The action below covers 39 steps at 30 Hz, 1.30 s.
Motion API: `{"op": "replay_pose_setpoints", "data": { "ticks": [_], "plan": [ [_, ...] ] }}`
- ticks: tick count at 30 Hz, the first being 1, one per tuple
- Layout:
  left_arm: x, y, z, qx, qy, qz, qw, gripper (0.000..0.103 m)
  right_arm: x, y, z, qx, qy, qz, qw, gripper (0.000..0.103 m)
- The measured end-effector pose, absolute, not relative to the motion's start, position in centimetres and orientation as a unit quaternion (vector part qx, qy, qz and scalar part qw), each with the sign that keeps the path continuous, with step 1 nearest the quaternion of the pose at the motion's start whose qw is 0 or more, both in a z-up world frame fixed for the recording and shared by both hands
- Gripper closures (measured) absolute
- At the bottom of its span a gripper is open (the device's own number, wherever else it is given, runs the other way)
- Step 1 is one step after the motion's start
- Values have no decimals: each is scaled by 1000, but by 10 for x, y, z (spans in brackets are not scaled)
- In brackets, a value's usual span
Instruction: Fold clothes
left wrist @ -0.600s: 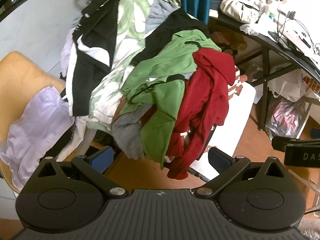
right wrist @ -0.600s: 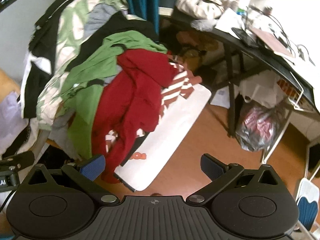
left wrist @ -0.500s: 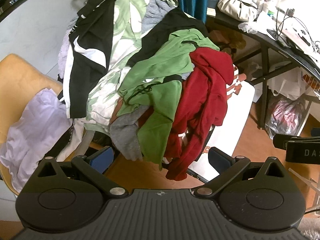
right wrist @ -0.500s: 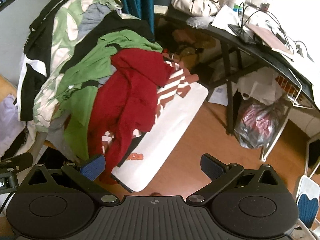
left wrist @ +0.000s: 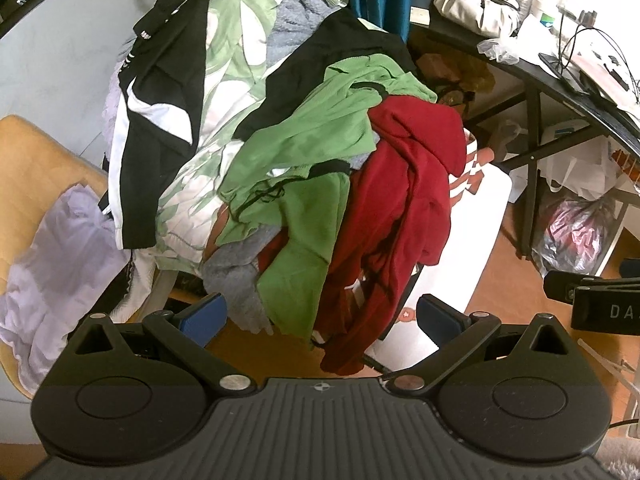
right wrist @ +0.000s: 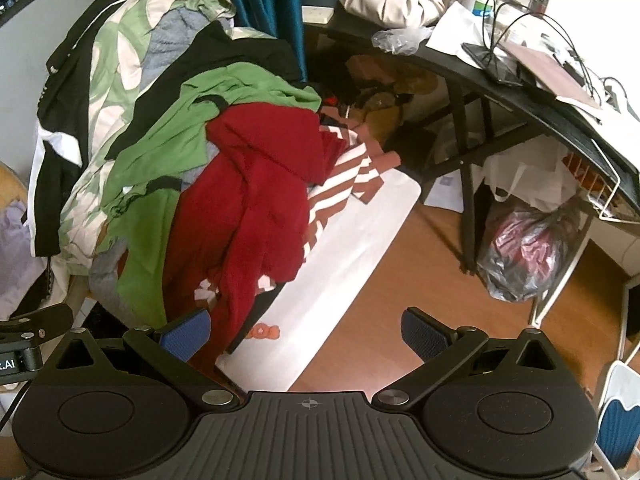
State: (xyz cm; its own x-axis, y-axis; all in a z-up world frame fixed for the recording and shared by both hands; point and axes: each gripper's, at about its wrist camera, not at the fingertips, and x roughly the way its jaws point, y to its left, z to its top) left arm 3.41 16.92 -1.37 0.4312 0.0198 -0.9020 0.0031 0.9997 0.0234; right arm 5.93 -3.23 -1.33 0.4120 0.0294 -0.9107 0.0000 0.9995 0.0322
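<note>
A heap of clothes is piled over a chair: a dark red garment (left wrist: 404, 208) (right wrist: 256, 200) hangs down its front, a green garment (left wrist: 316, 168) (right wrist: 160, 152) lies beside it, with a leaf-print piece (left wrist: 228, 60) and a black-and-white top (left wrist: 156, 92) behind. A red-and-white striped garment (right wrist: 340, 176) lies under the red one on a white board (right wrist: 340, 268). My left gripper (left wrist: 320, 318) is open just short of the red garment's hanging end. My right gripper (right wrist: 306, 330) is open above the board's near end. Neither holds anything.
A yellow chair (left wrist: 36, 168) with a pale lilac cloth (left wrist: 56, 256) stands at the left. A cluttered black desk (right wrist: 520, 96) stands at the right, with a plastic bag (right wrist: 524, 248) under it. Wooden floor (right wrist: 412, 280) lies between desk and board.
Both grippers have moved a little closer to the clothes heap, which now looks slightly larger and lower in the views. Both stay open.
</note>
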Motion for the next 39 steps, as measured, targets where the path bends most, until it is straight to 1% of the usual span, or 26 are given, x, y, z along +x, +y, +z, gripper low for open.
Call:
{"op": "replay_pose_setpoints", "data": {
  "ticks": [8, 18, 24, 39],
  "plan": [
    [57, 155, -14, 10, 538, 14, 843, 0, 80, -51, -16, 24, 533, 7, 846, 1],
    [75, 165, -17, -49, 543, 65, 836, 0, 100, -70, -29, 41, 541, 10, 840, 1],
    [79, 152, -23, -36, 557, 70, 827, 0, 106, -77, -37, 46, 547, 21, 836, 1],
    [77, 137, -21, -39, 554, 87, 827, 0, 109, -95, -38, 53, 544, 39, 837, 1]
  ]
}}
